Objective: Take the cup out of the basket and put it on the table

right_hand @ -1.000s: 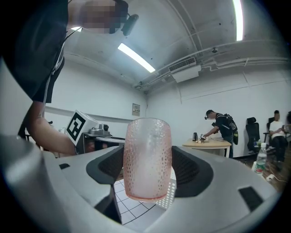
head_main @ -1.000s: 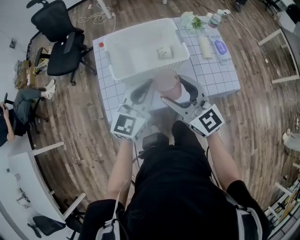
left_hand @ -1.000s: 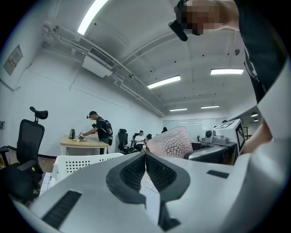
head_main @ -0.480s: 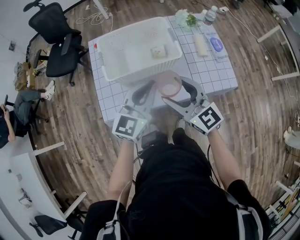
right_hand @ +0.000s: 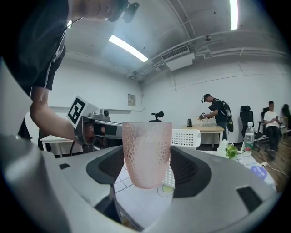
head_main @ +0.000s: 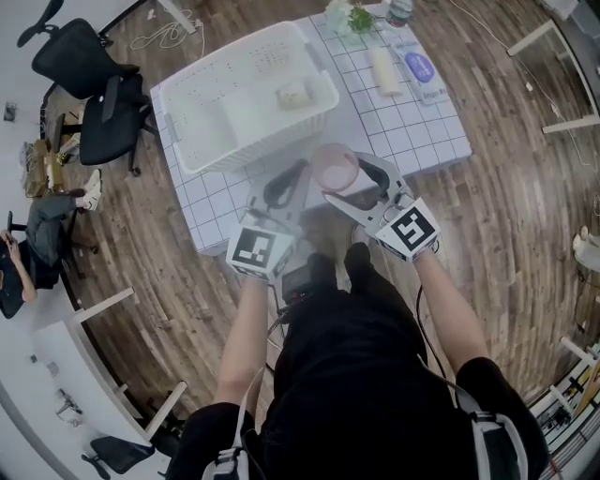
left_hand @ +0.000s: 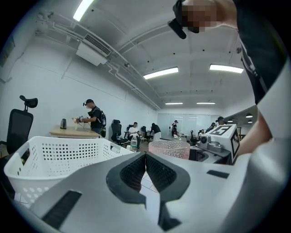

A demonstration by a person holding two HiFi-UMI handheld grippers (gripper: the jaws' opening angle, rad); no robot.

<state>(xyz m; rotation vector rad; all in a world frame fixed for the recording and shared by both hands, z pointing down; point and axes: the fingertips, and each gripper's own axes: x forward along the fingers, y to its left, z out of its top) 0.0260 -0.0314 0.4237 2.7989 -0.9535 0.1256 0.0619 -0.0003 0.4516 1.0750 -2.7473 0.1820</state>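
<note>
**Cup gripped in your right tool, outside the basket**

Your right tool (head_main: 343, 181) is clamped on the pink cup (head_main: 335, 167). In the right gripper view the two dark pads press against the cup's (right_hand: 146, 152) sides, and the right tool (right_hand: 148, 169) carries it upright with its mouth on top. The cup's dimpled wall is translucent. Its rounded base appears to hang above the white gridded surface (head_main: 412, 131), not resting on it.

In the head view the cup sits at frame centre, just below the near wall of the white perforated basket (head_main: 251, 150) and over the front part of the surface. It is outside the basket. A small pale item (head_main: 292, 92) lies on the basket floor.

Your left tool (head_main: 286, 187) is just left of the cup, with its jaws brought together on nothing. The left gripper view shows the left tool's (left_hand: 145, 160) pads meeting at centre. The basket (left_hand: 59, 159) is at lower left of that view, and the cup (left_hand: 169, 149) stands just beyond the jaws, right of centre.

At the upper right of the head view, a pale cylinder (head_main: 382, 70), a blue-labelled pack (head_main: 417, 67), a bottle (head_main: 398, 11) and a green sprig (head_main: 352, 17) lie on the far end of the surface. A black office chair (head_main: 94, 94) stands on the wooden floor at upper left.
</note>
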